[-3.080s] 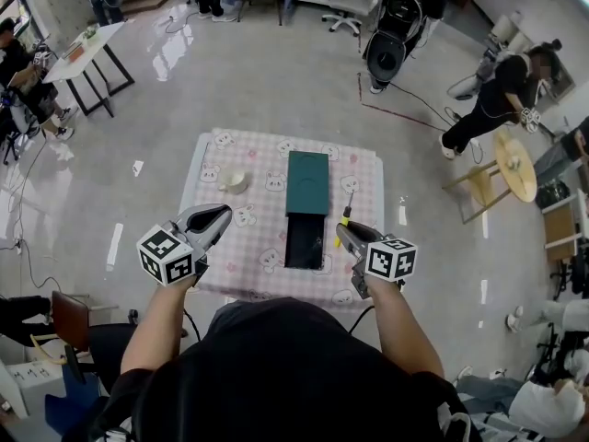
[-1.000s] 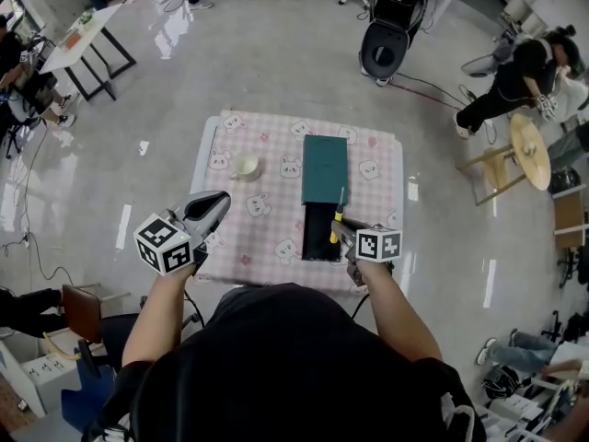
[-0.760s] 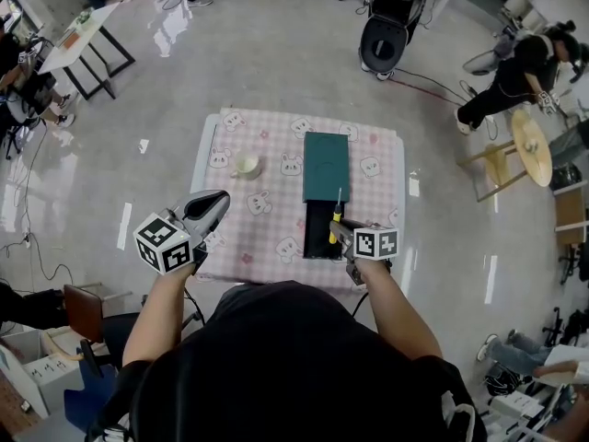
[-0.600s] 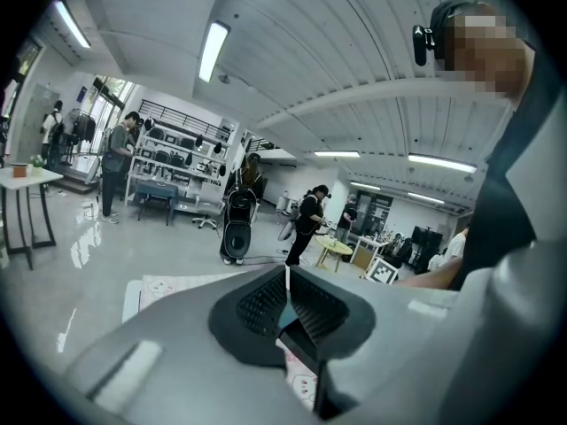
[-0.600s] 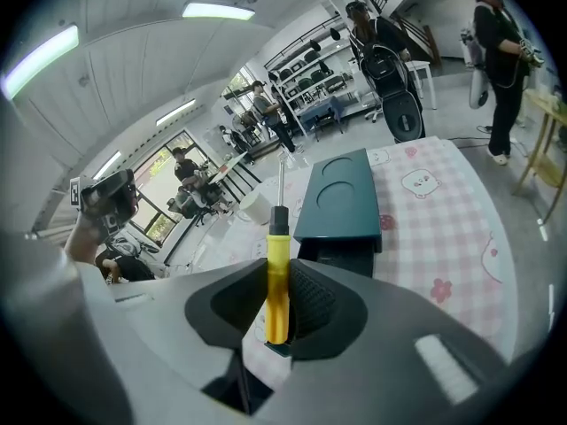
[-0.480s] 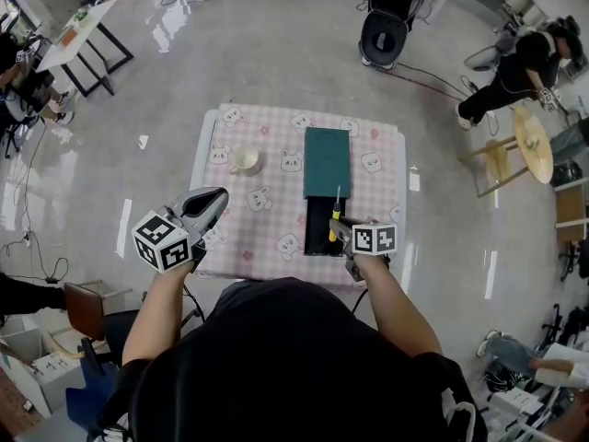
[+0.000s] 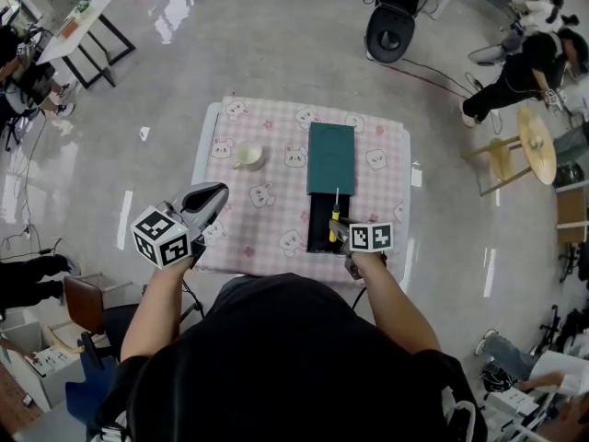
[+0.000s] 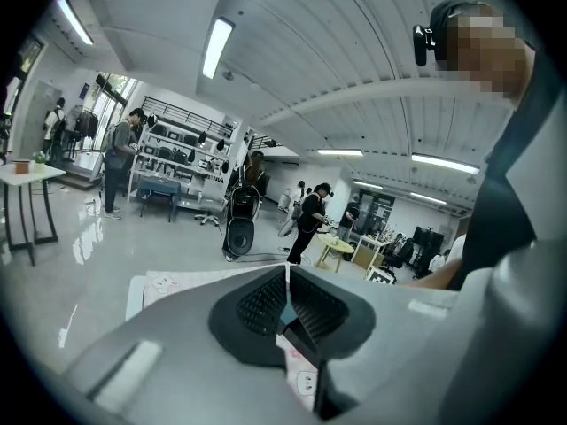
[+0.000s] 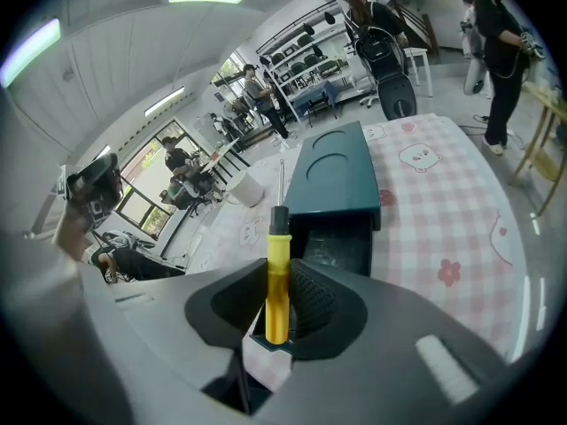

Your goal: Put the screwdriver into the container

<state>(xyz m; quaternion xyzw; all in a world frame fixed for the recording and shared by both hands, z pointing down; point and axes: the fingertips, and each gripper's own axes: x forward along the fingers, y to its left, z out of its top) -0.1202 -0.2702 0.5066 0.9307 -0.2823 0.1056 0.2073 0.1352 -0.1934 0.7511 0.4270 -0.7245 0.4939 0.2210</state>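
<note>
Counter (image 7: 276, 212): small, square, covered with a pink checked cloth printed with rabbit faces and flowers
Container (image 7: 330, 158): long dark teal box lying lengthwise on the right half of the counter; its lid covers the far part, and the near part (image 9: 337, 242) is open
Container contents: the open part is dark and glossy inside; what it holds cannot be made out
Screwdriver (image 9: 277, 273): yellow handle, black collar and thin metal shaft; held in the air over the open near end of the container, shaft pointing away from the person toward the teal lid; not in the container
Right gripper (image 9: 279, 301): both jaws pinch the yellow handle low down
Left gripper (image 8: 286, 301): jaws pressed together with nothing between them; in the head view it (image 7: 217, 192) hangs over the counter's near left corner, well apart from the container
Cup (image 7: 247, 157): small and pale, on the left part of the counter, beside the lid; its contents cannot be seen
</note>
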